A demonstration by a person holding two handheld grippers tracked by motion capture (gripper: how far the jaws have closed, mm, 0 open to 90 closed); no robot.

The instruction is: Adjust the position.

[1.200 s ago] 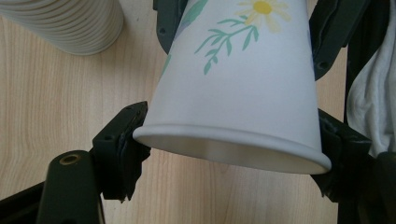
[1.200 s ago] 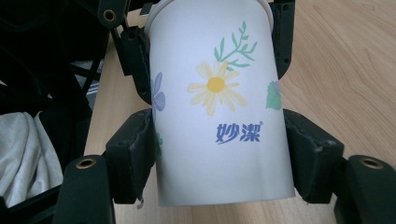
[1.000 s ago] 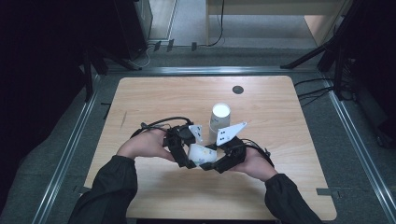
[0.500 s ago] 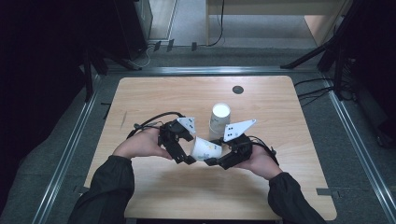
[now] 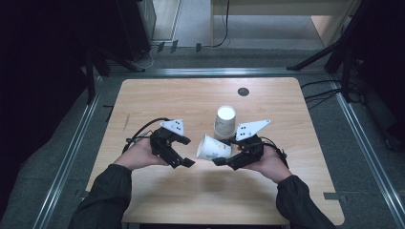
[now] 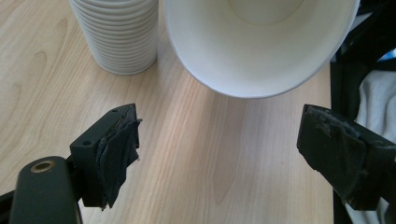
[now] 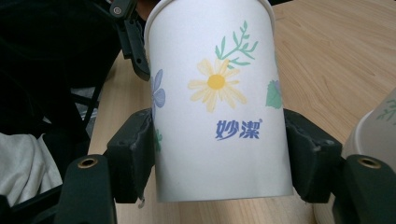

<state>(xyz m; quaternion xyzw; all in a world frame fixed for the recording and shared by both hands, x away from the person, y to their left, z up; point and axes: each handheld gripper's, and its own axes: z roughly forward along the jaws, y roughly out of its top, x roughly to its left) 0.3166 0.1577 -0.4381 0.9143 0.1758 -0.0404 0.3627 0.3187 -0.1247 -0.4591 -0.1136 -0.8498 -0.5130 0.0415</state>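
- One paper cup with a flower print lies on its side, clamped near its base by the right tool, a little above the wooden surface.
- Its mouth faces the left tool.
- The left tool's jaws have just been opening; they stand apart with nothing between them.
- An upside-down cup stack stands just behind.

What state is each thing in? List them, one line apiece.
Paper cup: on its side, mouth toward the left claw, clamped in the right claw.
Cup stack: upside down on the table, untouched.
Left claw: just opened, open, nothing between its pads.
Right claw: shut on the paper cup.
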